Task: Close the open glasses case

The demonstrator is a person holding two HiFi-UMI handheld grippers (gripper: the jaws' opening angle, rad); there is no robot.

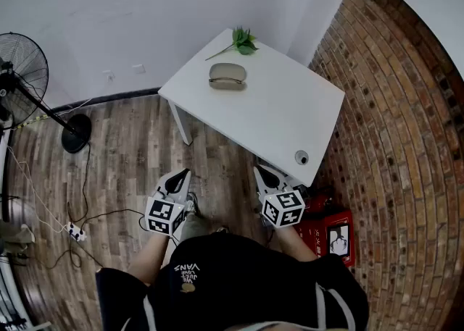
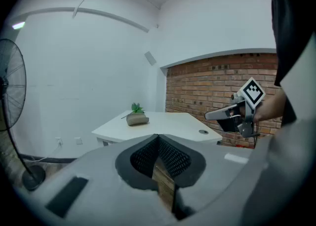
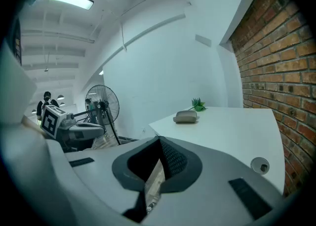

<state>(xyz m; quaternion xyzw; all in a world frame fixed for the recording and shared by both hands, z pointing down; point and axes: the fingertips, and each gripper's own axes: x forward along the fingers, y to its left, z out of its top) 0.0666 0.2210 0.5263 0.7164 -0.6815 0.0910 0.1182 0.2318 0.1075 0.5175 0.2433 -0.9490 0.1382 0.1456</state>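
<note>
A grey-beige glasses case (image 1: 228,75) lies on the far part of the white table (image 1: 275,116), its lid slightly raised over a dark seam. It also shows as the case (image 2: 137,118) in the left gripper view and the case (image 3: 186,116) in the right gripper view, small and far off. My left gripper (image 1: 178,177) and right gripper (image 1: 261,172) are held side by side close to my body, short of the table's near edge. Both are shut with nothing between the jaws, as seen at the left gripper (image 2: 158,137) and right gripper (image 3: 159,142).
A green plant sprig (image 1: 243,40) lies beyond the case. A round cable grommet (image 1: 301,156) sits near the table's front corner. A standing fan (image 1: 22,69) and a power strip (image 1: 75,232) are on the wooden floor at left. A brick wall (image 1: 406,141) and red box (image 1: 333,234) lie at right.
</note>
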